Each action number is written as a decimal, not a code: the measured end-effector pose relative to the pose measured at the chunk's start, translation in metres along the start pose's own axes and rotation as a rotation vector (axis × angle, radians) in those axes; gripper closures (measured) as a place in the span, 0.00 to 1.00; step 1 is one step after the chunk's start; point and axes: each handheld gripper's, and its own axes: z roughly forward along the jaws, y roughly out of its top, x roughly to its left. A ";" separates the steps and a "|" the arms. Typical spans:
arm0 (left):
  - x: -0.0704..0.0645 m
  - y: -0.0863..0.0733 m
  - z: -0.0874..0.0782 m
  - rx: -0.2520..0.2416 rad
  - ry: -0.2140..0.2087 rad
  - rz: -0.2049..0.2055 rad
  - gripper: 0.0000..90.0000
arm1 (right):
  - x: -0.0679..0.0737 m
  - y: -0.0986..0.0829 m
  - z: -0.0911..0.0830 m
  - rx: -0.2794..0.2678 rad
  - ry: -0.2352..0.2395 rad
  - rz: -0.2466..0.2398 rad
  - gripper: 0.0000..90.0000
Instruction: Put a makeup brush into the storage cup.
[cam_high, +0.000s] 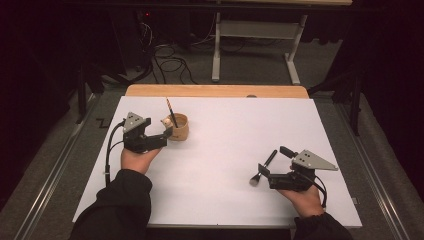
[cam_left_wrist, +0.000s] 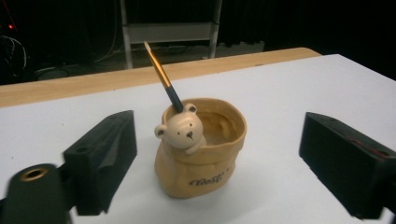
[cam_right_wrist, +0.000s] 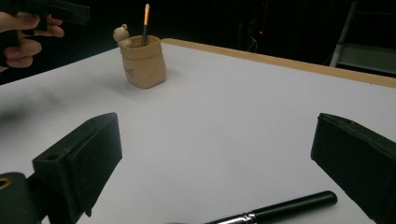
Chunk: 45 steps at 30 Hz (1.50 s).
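Observation:
A tan sack-shaped holder with a small bear figure (cam_high: 178, 127) (cam_left_wrist: 201, 147) (cam_right_wrist: 142, 61) stands on the white sheet at the left. A thin brush with an orange and black handle (cam_high: 170, 111) (cam_left_wrist: 163, 77) (cam_right_wrist: 145, 23) leans inside it. My left gripper (cam_high: 160, 136) (cam_left_wrist: 215, 163) is open, its jaws standing either side of the holder without touching it. A black makeup brush (cam_high: 263, 167) (cam_right_wrist: 275, 210) lies on the sheet at the right. My right gripper (cam_high: 274, 163) (cam_right_wrist: 212, 168) is open, with the brush handle lying low between its jaws.
The white sheet (cam_high: 225, 150) covers a wooden table whose bare far edge (cam_high: 215, 91) shows. Beyond it, cables (cam_high: 167, 62) and a white frame (cam_high: 255, 45) stand on the floor. In the right gripper view the other hand (cam_right_wrist: 23, 32) holds its gripper at upper left.

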 end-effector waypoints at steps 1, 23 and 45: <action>0.000 -0.001 -0.001 0.003 0.001 -0.004 0.08 | 0.000 0.000 0.000 0.000 -0.001 0.000 0.03; -0.042 -0.039 -0.036 0.000 -0.130 0.022 0.00 | -0.001 -0.001 0.000 0.004 -0.011 -0.006 0.03; -0.037 -0.058 -0.034 0.001 -0.136 0.084 0.00 | -0.015 -0.002 -0.010 0.004 -0.119 -0.004 0.03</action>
